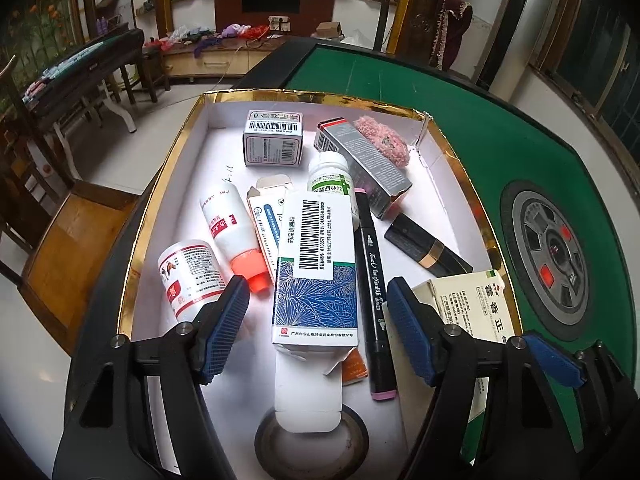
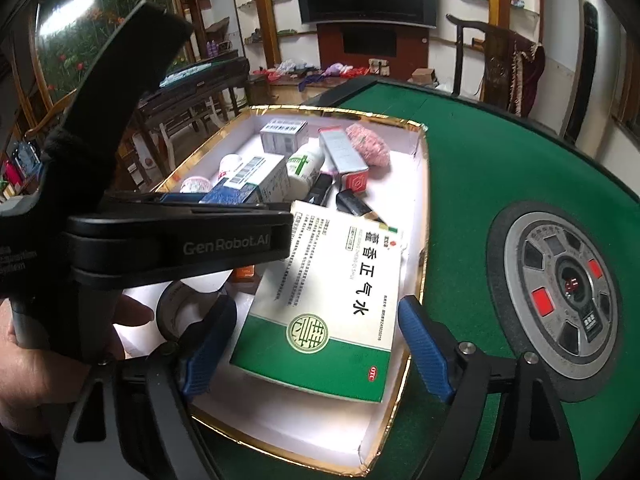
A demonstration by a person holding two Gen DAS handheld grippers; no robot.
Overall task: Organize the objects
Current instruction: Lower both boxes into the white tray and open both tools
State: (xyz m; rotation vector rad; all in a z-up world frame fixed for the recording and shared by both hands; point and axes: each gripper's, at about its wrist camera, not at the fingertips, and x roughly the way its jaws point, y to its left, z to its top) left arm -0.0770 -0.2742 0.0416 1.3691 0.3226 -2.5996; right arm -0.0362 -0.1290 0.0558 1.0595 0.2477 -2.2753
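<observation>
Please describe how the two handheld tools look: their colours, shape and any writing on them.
Both tools are black plastic frames with two fingers carrying blue ribbed pads and small silver screws at the joints. The left tool shows, in the right wrist view, grey lettering "GenRobot.AI" on its side. The right tool has the same build. A bare hand grips a handle; no cables are visible.

In the gold-rimmed white cardboard tray before me: five printed medicine cartons, three white plastic bottles, one black marker pen with pink ends, one black-and-gold lipstick tube, one pink fuzzy pouch, one tape roll.
</observation>
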